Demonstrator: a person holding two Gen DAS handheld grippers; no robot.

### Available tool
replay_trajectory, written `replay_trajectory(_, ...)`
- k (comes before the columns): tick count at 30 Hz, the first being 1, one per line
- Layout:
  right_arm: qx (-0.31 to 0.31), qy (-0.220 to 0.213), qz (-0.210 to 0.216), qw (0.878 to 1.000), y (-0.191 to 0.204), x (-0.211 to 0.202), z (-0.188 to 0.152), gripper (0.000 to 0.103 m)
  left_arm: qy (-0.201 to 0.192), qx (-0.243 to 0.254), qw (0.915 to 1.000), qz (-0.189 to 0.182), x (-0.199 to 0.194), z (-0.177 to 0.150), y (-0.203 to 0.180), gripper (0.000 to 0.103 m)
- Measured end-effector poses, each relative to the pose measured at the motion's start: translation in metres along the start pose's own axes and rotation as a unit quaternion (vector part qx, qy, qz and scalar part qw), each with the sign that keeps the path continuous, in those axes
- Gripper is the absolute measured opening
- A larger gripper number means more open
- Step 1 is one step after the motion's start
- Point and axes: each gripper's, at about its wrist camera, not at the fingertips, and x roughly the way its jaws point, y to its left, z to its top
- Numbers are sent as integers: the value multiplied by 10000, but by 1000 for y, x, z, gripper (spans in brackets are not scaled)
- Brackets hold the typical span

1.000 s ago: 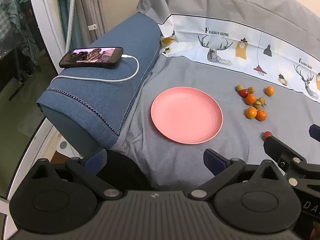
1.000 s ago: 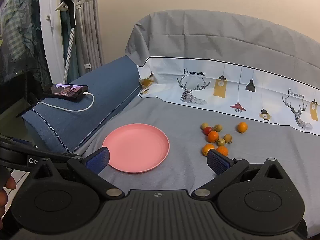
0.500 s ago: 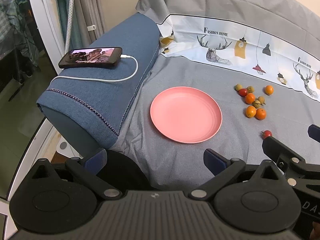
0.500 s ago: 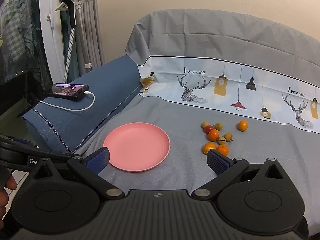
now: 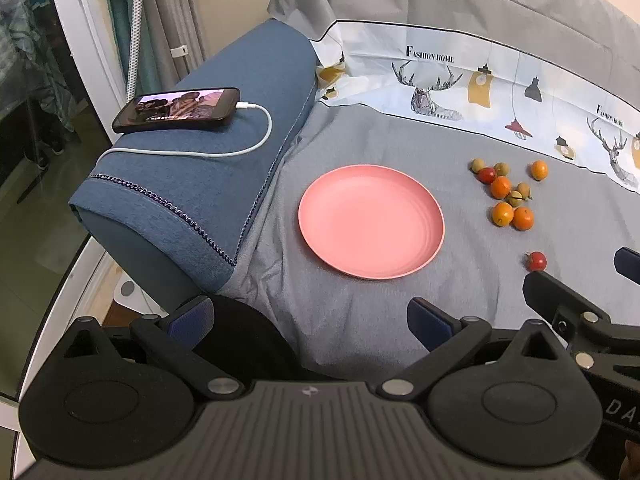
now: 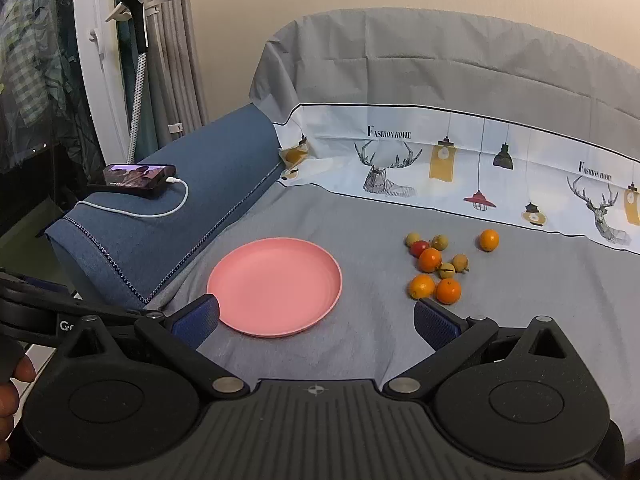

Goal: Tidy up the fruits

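Barely anything differs from half a second ago: both views sit a touch closer to the bed, and the fruit hasn't budged. The pink plate lies on the grey sheet near the blue bolster at the bed's left edge, with nothing in it. The fruit cluster of small oranges, red and tan ones lies right of the plate, apart from it. One red fruit lies alone, nearer the bed's front edge. The left claw and right claw are both spread wide, gripping nothing.
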Motion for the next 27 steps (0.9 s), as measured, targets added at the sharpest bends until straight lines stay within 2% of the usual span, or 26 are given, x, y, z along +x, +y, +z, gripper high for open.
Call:
replay_trajectory(12, 221, 132, 24, 9997, -9, 11, -8, 103, 226, 135, 9996, 58, 13, -2, -8, 103)
replay_trajectory(19, 591, 175, -194, 9979, -39, 34, -23, 102, 462, 303, 9985, 56, 25, -1, -18, 103)
replay_trajectory(23, 580, 263, -810, 9947, -77, 71, -40, 102, 623, 371, 9974, 58, 35, 3, -26, 103)
replay_trajectory(27, 511, 672, -1676, 9822, -118, 112, -61, 102, 719, 486, 9962, 94, 44, 9, -37, 103)
